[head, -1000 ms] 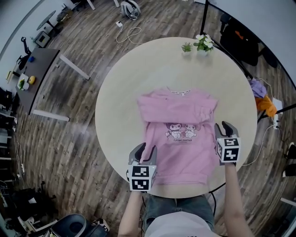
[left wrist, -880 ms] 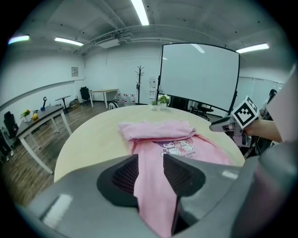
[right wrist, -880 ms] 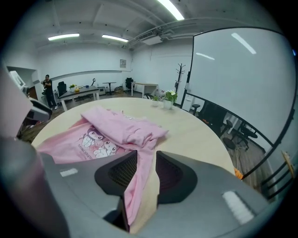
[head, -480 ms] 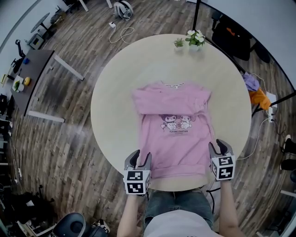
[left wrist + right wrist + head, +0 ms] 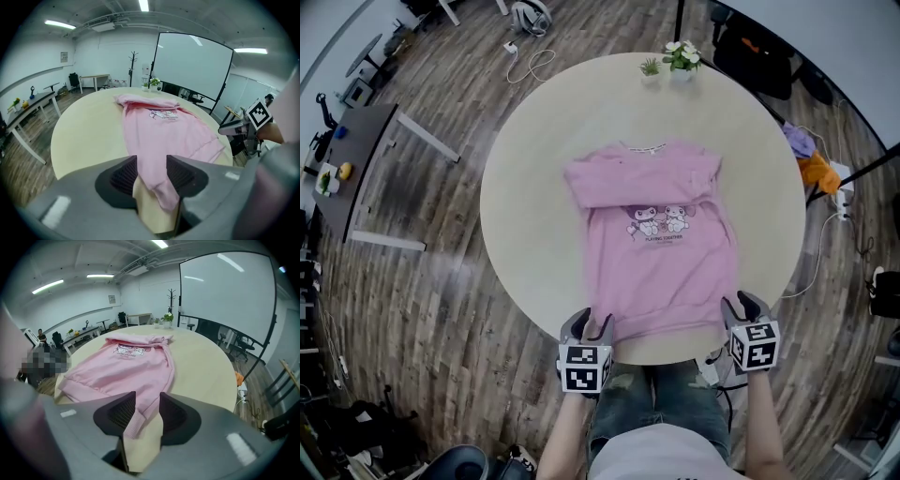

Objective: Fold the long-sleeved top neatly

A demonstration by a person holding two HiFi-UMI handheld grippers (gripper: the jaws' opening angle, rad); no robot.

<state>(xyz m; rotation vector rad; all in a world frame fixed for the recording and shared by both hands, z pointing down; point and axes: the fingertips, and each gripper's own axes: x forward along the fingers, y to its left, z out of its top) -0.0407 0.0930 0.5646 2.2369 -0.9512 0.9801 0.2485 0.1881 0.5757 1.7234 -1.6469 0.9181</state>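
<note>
A pink long-sleeved top (image 5: 661,253) with a cartoon print lies flat on the round beige table (image 5: 534,187), its sleeves folded across the chest and its hem at the near edge. My left gripper (image 5: 588,326) stands at the hem's left corner and my right gripper (image 5: 740,307) at its right corner. In the left gripper view, the corner of the top (image 5: 159,136) lies loose between the jaws of the left gripper (image 5: 152,174). In the right gripper view, the ribbed corner of the top (image 5: 126,366) lies between the jaws of the right gripper (image 5: 147,409). Both pairs of jaws have just been opening, and their pads stand clear of the cloth.
Two small potted plants (image 5: 670,58) stand at the table's far edge. The person's legs in jeans (image 5: 656,403) are against the near edge. On the floor to the right lies an orange bundle (image 5: 818,172); a dark desk (image 5: 347,159) stands to the left.
Both grippers have slid back along the top's sides toward the near edge, from mid-body to the hem corners. The top itself has kept its place on the table.
</note>
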